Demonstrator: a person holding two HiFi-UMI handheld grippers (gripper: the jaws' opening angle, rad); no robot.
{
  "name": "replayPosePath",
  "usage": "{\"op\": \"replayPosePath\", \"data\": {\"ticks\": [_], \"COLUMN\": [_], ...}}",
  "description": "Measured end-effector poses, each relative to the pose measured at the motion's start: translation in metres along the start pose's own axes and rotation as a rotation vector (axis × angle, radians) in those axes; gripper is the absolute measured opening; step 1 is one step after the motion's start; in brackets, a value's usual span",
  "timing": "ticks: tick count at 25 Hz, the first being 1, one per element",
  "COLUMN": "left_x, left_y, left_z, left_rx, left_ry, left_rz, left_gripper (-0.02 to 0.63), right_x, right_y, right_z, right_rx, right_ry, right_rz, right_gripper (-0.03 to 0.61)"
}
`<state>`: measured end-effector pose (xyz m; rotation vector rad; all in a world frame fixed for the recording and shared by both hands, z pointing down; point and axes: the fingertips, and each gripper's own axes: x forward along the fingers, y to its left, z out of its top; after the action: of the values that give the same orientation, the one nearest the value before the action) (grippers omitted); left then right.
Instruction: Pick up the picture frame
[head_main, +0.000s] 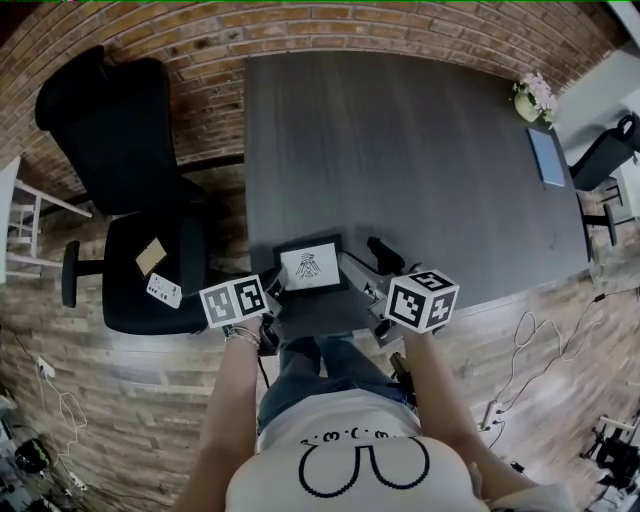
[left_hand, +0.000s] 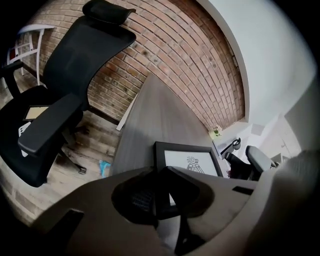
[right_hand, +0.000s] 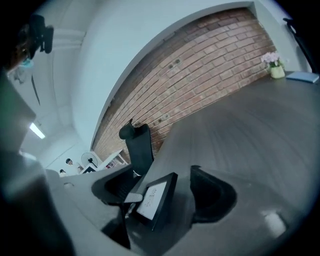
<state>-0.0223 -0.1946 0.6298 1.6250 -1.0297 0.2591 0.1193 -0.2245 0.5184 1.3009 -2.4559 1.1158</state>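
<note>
Only the left gripper (left_hand: 161, 197) pinches the picture frame (head_main: 310, 268) at the edge of the table (head_main: 400, 150); the right gripper (right_hand: 170, 196) gapes, so the frame could pivot loose.

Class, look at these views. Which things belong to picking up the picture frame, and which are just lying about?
Belongs to the job:
picture frame
left gripper, clamped on the frame's edge
right gripper, jaws open with the frame between them

Just lying about:
black office chair
flower pot
blue-grey pad on the table
cables on the floor
</note>
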Motion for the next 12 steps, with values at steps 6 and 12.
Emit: {"op": "replayPosePath", "data": {"ticks": [6, 12], "left_x": [-0.001, -0.001], "left_y": [0.0, -0.001], "left_z": [-0.001, 0.0], "left_rx": [-0.012, -0.013], "left_ry": [0.011, 0.013], "left_rz": [-0.028, -0.027], "left_gripper": [0.069, 0.069], "right_x": [0.009, 0.027], "right_y": [0.001, 0.005], "right_z": [-0.011, -0.04], "right_rx": [0.089, 0.298], "right_ry": [0.117, 0.285], "right_rz": [0.05, 0.161], "right_gripper": [0.374, 0.36]}}
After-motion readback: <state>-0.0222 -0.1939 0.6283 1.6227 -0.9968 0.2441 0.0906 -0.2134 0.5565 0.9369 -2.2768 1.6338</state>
